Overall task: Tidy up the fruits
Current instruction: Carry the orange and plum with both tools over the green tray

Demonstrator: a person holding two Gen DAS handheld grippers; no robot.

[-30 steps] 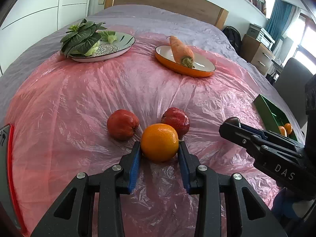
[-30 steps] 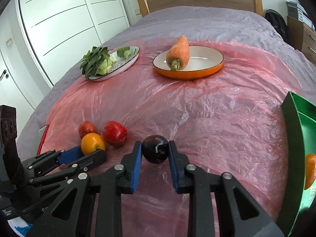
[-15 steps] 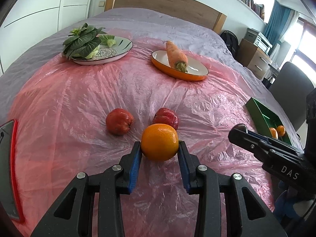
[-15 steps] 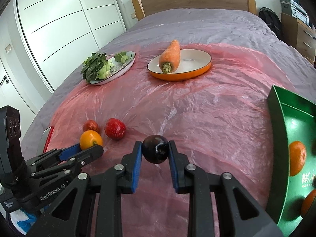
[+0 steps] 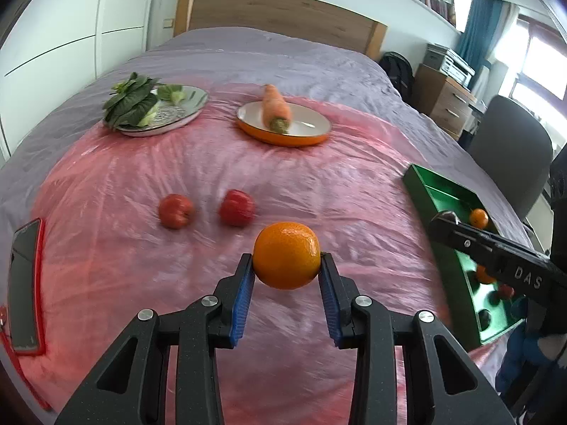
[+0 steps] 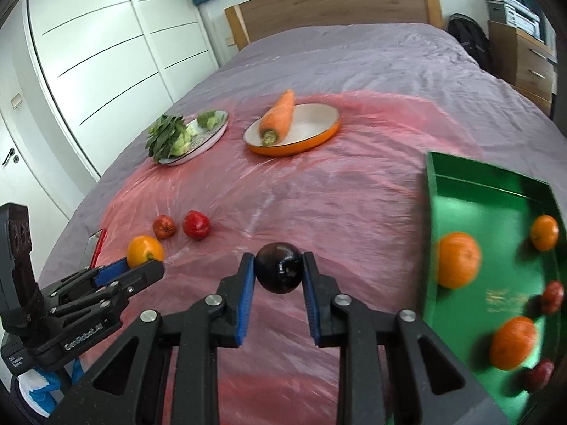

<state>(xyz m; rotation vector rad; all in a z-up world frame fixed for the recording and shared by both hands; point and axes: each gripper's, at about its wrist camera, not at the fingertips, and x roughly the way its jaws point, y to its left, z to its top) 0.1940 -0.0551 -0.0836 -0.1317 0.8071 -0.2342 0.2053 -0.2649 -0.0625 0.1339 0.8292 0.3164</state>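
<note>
- Low in the middle of the left wrist view, the left gripper (image 5: 286, 272) has its blue pads clamped on an orange (image 5: 286, 255), which sits clear of the pink plastic sheet (image 5: 336, 177) spread over the bed
- same deal in the right wrist view: the right gripper (image 6: 278, 276) is closed tight on a dark, almost black round fruit (image 6: 278, 272), dead centre of the frame, lifted off the sheet too
- two red fruits (image 5: 176, 210) (image 5: 236, 207) lie on the sheet just beside each other, a bit left of centre in the left view, not touching
- green tray (image 6: 496, 212) fills the right edge of the right view; three oranges and a couple of small red fruits lie inside it, all a bit blurry
- toward the top of both views there's an orange-rimmed dish (image 5: 283, 131) with a carrot (image 5: 277, 108) lying across it, its far tip poking over the rim
- left of that, a patterned plate (image 5: 166, 120) with leafy greens (image 5: 133, 101) piled on its left side
- a phone in a red case (image 5: 24, 287) lies flat on the sheet at the far left edge of the left view
- each gripper shows up in the other's camera, left one at lower left of the right view, right one at the right edge of the left view
</note>
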